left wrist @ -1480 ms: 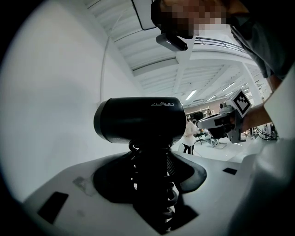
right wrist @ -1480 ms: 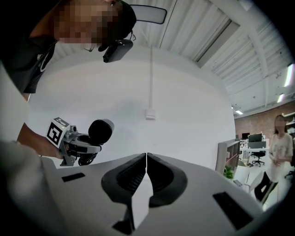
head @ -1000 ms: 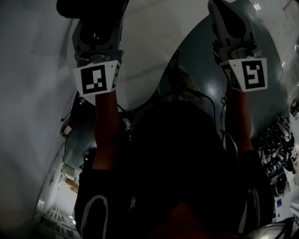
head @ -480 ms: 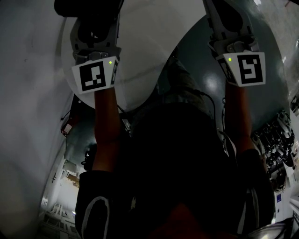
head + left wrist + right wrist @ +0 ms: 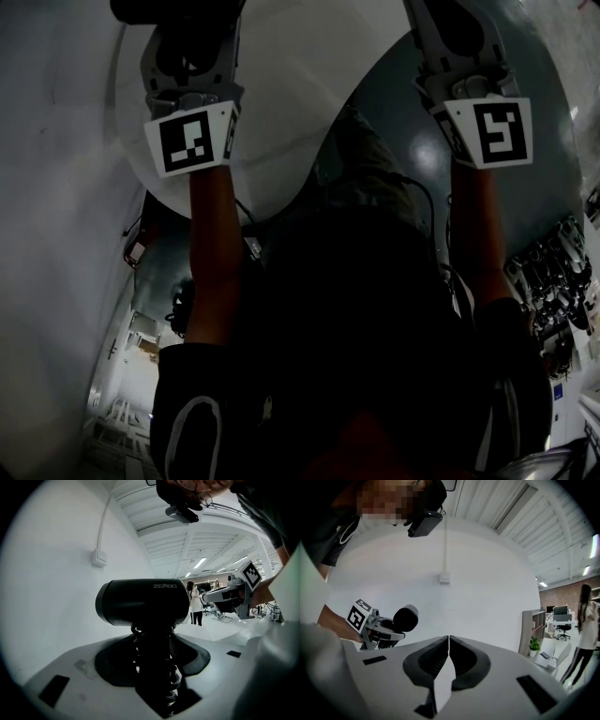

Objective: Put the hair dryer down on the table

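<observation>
The left gripper [image 5: 154, 654] has its jaws clamped on the handle of the hair dryer [image 5: 143, 603]. The black barrel lies level above the jaws. The coiled cord [image 5: 172, 679] runs down alongside the handle between them. In the head view, the hair dryer sits over the far left part of the round white table [image 5: 281, 122]. No view shows whether it touches the table surface. The right gripper [image 5: 449, 641] is over the right edge of the table, well apart from the hair dryer. Its jaws are pressed together with nothing between them. Compared with one second ago, both grippers have shifted slightly toward the far side of the table. The left marker cube [image 5: 192, 141] and the right marker cube [image 5: 487, 131] each stand a little higher in the head view. The small green light seen on each cube half a second ago is not lit now. The grip on the handle and the closed state of the right jaws are unchanged. The person's forearms extend from the near side of the table to each gripper.
</observation>
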A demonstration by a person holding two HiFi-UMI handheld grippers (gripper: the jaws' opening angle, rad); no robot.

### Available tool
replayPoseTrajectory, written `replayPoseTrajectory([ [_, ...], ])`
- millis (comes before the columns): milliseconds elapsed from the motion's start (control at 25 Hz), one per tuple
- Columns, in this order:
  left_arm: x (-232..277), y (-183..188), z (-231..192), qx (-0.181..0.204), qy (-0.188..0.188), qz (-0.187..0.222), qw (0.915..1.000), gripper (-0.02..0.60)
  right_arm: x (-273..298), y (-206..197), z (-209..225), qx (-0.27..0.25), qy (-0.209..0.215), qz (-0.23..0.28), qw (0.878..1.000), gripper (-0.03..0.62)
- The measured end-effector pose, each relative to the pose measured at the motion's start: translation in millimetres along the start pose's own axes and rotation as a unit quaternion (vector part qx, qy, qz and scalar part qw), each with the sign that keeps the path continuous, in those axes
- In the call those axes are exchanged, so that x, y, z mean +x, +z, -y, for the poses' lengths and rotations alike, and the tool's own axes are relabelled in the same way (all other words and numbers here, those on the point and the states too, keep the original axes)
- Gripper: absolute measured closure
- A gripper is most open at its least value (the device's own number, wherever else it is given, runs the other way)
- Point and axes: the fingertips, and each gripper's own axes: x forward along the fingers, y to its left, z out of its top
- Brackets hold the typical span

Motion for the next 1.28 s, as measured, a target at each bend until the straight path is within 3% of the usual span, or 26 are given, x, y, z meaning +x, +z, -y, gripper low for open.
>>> replayPoseTrajectory([
  [640,73.9,-46.0,17.7,0.009,-0.021,-0.051,0.9985,0.365,33.5,-62.5,38.2,0.033,0.008,-0.02,0.999,0.585],
  [1280,101.2,-94.1,37.2,0.031,-0.047,-0.108,0.9926,0.365,37.7,-105.3,43.7,0.057,0.011,-0.048,0.997,0.585],
])
